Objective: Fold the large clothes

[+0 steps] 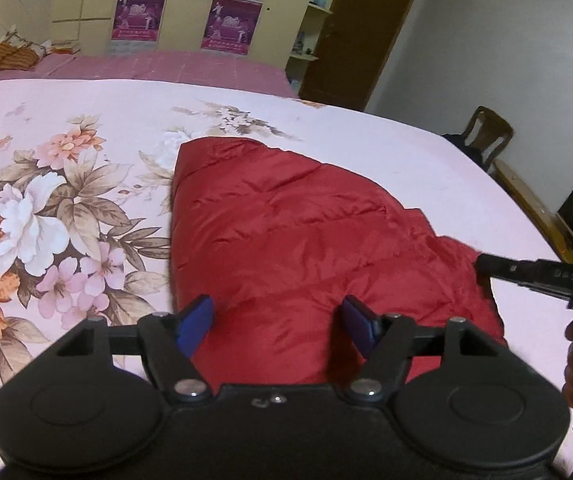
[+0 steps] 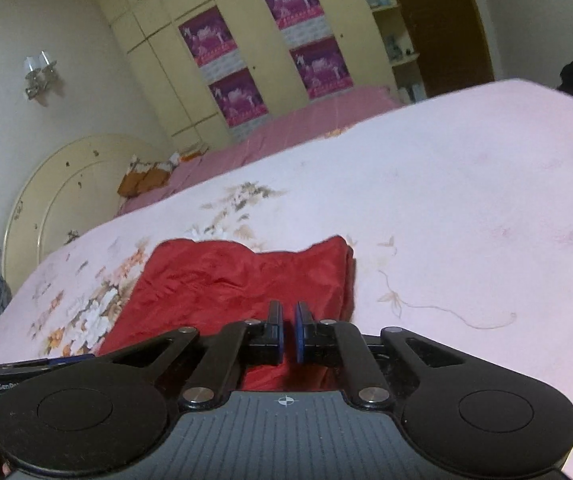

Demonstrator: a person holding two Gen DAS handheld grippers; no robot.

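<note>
Left tool (image 1: 276,322) over jacket (image 1: 306,232), jaws apart, nothing between, likely poised for hem. Right tool (image 2: 288,330) nearly together; cannot tell if cloth caught. Jacket folded on bed (image 1: 366,136).

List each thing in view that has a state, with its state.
Red jacket: lying partly folded on the bed.
Left gripper: open over the jacket's near edge.
Right gripper: nearly shut at the jacket's edge; grip unclear.
Wardrobe doors: closed.

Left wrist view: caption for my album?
Open left gripper hovers over a red padded jacket on a floral bedspread.
</note>
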